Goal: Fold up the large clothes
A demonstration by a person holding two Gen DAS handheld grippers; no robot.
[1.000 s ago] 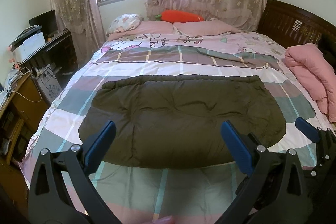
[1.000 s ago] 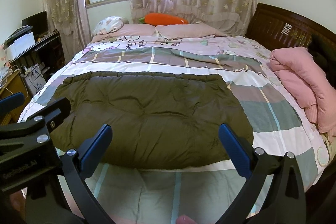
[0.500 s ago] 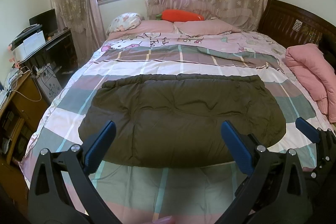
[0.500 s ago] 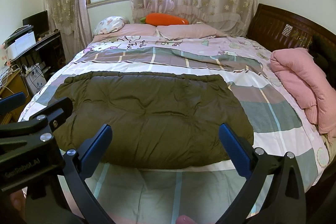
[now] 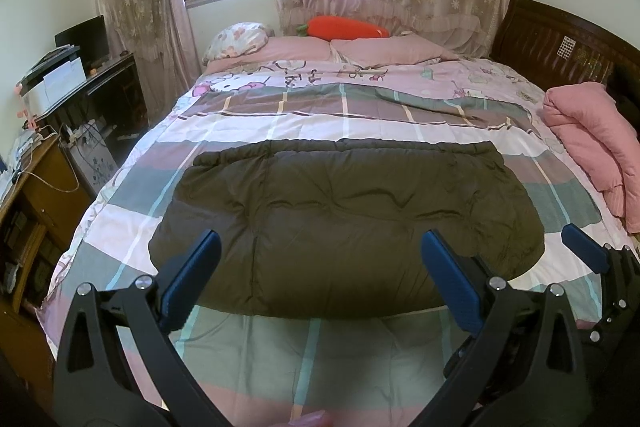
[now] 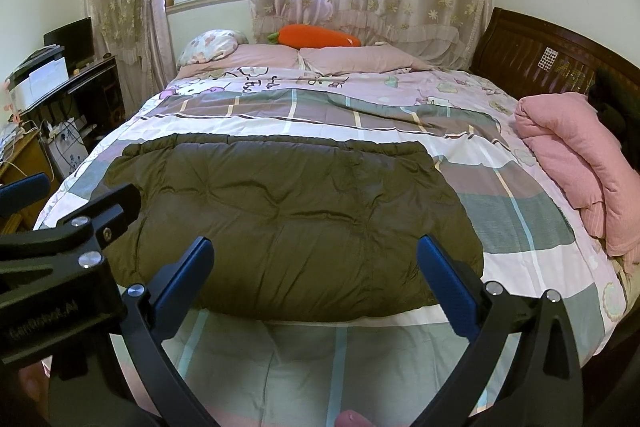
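Note:
A dark olive padded garment (image 5: 344, 223) lies folded into a wide rectangle on the checked quilt of the bed (image 5: 248, 131); it also shows in the right wrist view (image 6: 288, 223). My left gripper (image 5: 320, 267) is open and empty, held above the garment's near edge. My right gripper (image 6: 314, 267) is open and empty too, above the same near edge, a little to the right. One blue finger of the right gripper (image 5: 584, 251) shows at the right of the left wrist view, and the left gripper's black body (image 6: 60, 259) shows at the left of the right wrist view.
A folded pink blanket (image 5: 592, 151) lies at the bed's right side by the dark headboard (image 5: 560, 47). Pillows and an orange carrot cushion (image 5: 344, 27) lie at the far end under the window. A desk with a printer (image 5: 56, 83) and a wooden cabinet stand to the left.

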